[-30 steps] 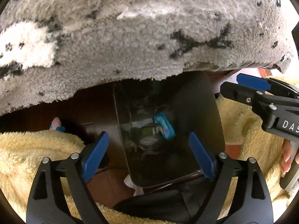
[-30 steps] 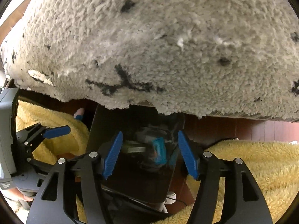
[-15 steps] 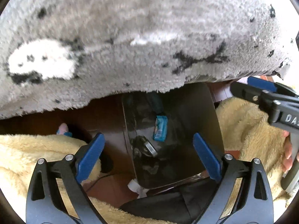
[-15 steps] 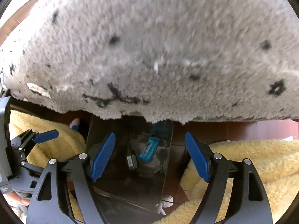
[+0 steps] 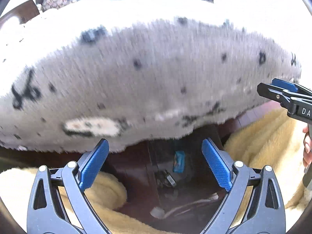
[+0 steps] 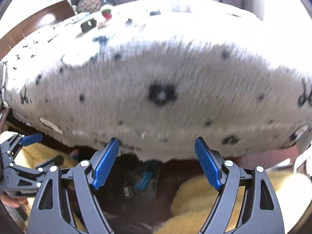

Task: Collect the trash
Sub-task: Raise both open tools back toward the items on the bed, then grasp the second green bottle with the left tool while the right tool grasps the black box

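blue wrapper (image 5: 179, 160) lies inside dark bin (image 5: 195, 187), small dark scrap (image 5: 168, 178) just beside it | left gripper (image 5: 154, 162) fingers spread, empty, above bin | right gripper (image 6: 156, 162) fingers spread, empty | grey speckled fleece cover (image 5: 146, 89) hangs over bin | yellow fleece (image 5: 263, 142) on both sides

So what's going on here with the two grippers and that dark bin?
A person holds two blue-padded grippers, the left gripper and the right gripper, both open and empty, above a dark bin on the floor. Inside lie a small blue wrapper and a small dark piece. A fluffy grey speckled cloth hangs over the table edge just behind it.
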Demonstrator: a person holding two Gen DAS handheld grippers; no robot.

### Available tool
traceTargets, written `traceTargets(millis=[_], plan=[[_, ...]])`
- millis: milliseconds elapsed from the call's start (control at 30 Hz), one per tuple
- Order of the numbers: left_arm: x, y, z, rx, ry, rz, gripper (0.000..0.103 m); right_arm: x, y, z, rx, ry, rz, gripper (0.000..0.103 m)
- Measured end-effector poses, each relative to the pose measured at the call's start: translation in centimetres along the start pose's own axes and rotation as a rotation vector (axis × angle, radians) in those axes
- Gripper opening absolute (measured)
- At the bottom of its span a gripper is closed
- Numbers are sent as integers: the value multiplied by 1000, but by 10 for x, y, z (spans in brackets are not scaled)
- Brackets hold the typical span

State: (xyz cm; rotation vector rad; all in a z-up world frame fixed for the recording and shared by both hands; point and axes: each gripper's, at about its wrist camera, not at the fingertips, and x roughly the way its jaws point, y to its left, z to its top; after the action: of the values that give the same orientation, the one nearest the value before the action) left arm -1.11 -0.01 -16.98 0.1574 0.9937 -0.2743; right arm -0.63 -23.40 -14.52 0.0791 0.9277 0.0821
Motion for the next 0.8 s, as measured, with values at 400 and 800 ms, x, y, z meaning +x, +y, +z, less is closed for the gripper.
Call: traceTargets(millis=[400,800], plan=[[-24,19,69,10,-93,40,91,-18,-13,83,-32,-134,-56,82],[-18,28,142,13,-146,76,91,6,17,165,-67,-212,-27,81]])
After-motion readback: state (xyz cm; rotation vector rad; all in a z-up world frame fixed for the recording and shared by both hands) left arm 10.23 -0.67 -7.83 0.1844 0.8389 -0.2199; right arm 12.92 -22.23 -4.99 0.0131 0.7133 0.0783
